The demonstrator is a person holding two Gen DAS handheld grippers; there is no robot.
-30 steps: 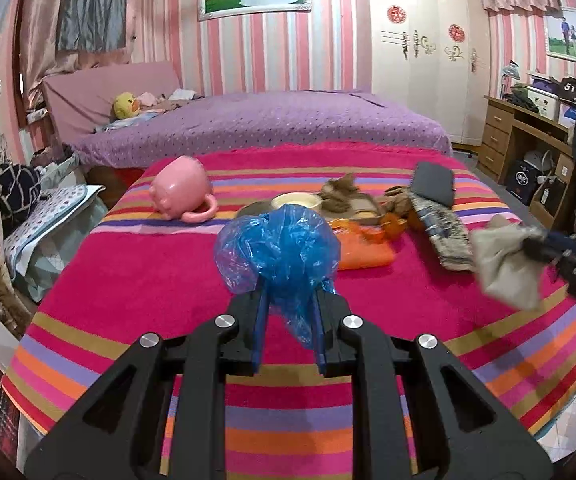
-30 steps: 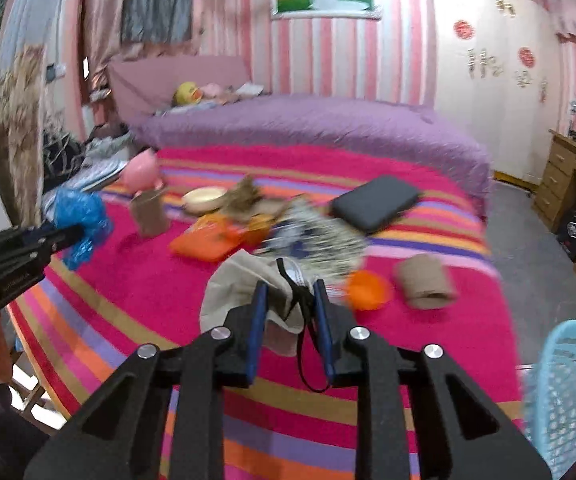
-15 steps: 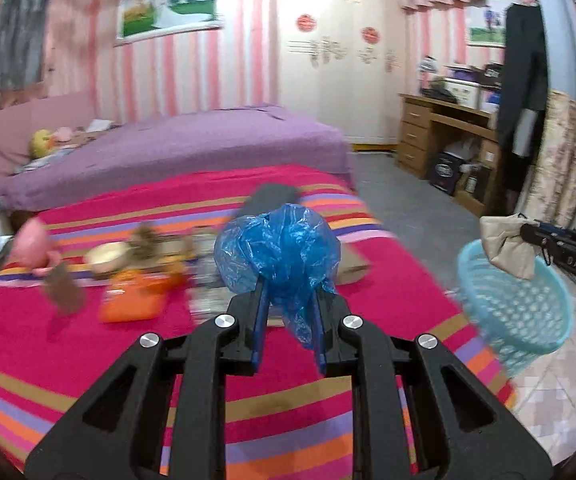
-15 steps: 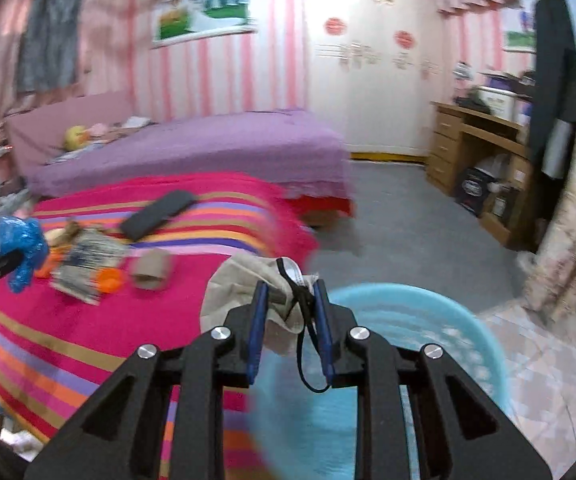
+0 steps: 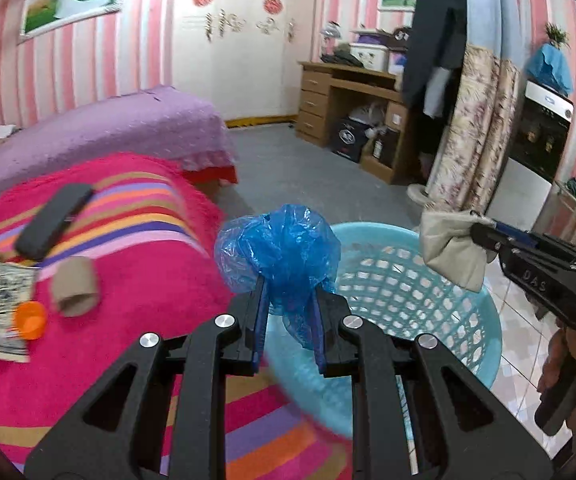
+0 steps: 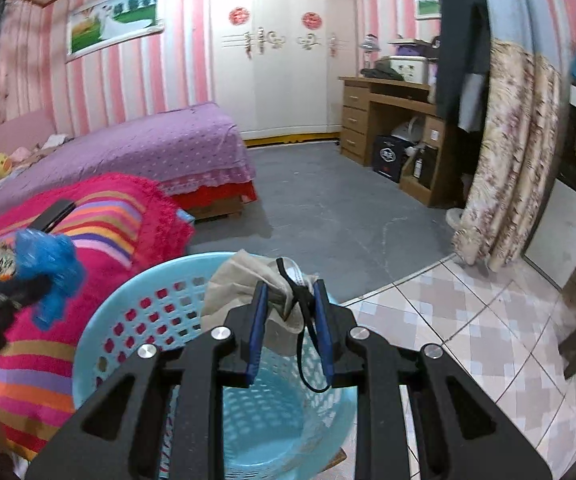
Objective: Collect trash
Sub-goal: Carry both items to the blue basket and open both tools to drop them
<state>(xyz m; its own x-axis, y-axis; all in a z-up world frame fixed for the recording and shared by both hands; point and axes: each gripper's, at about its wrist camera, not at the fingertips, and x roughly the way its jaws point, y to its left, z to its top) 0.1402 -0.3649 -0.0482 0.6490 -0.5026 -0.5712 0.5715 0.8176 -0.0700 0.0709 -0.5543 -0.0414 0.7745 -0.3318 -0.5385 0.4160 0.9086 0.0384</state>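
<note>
My left gripper (image 5: 288, 304) is shut on a crumpled blue plastic bag (image 5: 278, 254), held near the left rim of a light blue plastic basket (image 5: 399, 280). My right gripper (image 6: 289, 312) is shut on a beige cloth with a black cord (image 6: 248, 288), held over the same basket (image 6: 128, 304). In the left wrist view the right gripper (image 5: 475, 232) holds the beige cloth (image 5: 451, 252) over the basket's right side. In the right wrist view the blue bag (image 6: 48, 264) shows at the left.
On the striped pink blanket (image 5: 128, 240) lie a cardboard roll (image 5: 74, 286), an orange cap (image 5: 30, 320), a printed packet (image 5: 2, 300) and a dark case (image 5: 54, 220). A purple bed (image 6: 128, 148), wooden desk (image 6: 387, 120) and floral curtain (image 6: 503, 160) surround the grey floor.
Both grippers have swung right from the blanket to the blue basket, still holding their items. The basket now sits right under both grippers.
</note>
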